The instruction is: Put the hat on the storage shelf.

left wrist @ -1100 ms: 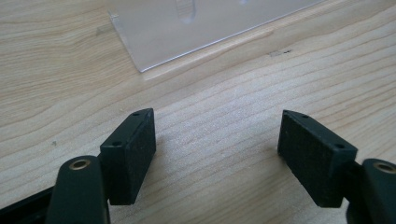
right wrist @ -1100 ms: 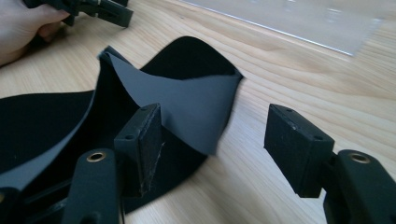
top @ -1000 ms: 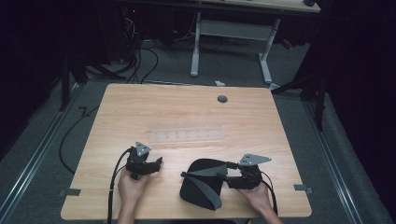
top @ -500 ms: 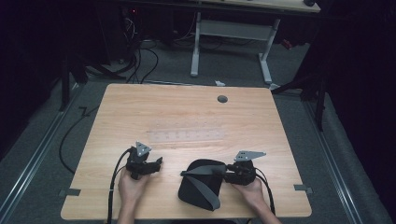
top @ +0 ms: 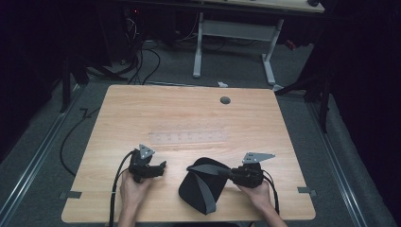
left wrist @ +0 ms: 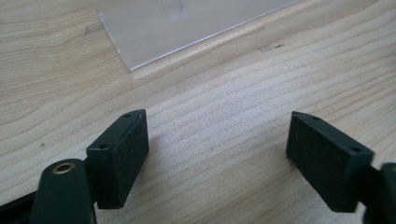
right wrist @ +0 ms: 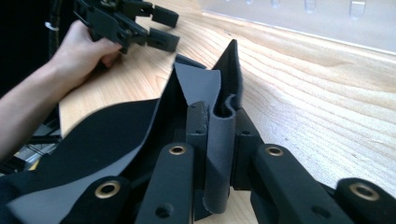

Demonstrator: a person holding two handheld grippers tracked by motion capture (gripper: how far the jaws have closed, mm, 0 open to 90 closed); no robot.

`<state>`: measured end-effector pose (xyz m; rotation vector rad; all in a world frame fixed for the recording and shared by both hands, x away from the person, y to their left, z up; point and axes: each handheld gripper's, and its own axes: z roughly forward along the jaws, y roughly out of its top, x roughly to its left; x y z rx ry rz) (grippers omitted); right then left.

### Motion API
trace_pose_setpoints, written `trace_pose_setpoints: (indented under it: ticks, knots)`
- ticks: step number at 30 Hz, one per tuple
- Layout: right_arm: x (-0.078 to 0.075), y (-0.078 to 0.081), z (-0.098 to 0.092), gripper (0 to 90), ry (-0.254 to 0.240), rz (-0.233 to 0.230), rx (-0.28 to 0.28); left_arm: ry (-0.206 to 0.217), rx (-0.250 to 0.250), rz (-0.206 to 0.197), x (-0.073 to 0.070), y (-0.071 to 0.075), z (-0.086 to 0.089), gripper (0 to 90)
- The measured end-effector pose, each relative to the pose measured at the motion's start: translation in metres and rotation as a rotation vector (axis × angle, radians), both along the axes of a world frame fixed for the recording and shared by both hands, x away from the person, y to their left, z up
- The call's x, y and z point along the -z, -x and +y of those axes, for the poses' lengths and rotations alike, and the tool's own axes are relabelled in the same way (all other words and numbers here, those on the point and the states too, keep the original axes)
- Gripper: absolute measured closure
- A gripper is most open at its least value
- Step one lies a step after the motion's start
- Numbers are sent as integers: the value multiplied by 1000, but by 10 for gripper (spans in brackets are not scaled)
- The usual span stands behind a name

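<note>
A black soft fabric piece [top: 201, 189] with a grey strap [top: 204, 198] lies near the table's front edge, between the two hands. My right gripper [top: 231, 174] is at its right side. In the right gripper view, the right gripper [right wrist: 218, 116] has just been closing and its jaws now pinch a folded grey-black edge of the fabric [right wrist: 107, 135]. My left gripper [top: 162, 168] rests on the wood to the left of the fabric, apart from it. In its own view the left gripper [left wrist: 217, 126] has just been opening, with only bare wood between the jaws.
A clear plastic strip [top: 187, 137] lies flat across the middle of the wooden table [top: 189, 109]; its corner [left wrist: 187, 23] sits just beyond the left jaws. A round cable hole [top: 225, 100] is at the back. Cables and another desk's legs [top: 231, 28] lie beyond.
The right gripper has shifted a little left onto the fabric's right edge and its jaws have closed on it. The left hand has stayed where it was.
</note>
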<state>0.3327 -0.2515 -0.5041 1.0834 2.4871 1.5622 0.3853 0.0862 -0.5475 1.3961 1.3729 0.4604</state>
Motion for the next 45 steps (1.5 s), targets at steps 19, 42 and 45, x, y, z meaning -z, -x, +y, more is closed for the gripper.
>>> trace_pose_setpoints:
  ticks: [19,42,45]
  knots:
    - [-29,7,-27,838,-63,-21,104,-39,40,-55,-7,13,4,213]
    - [-44,4,-38,837,-133,8,222,74,423,-218,-62,85,-38,247]
    - [-47,3,-37,837,-135,9,223,69,440,-219,-61,88,-43,243]
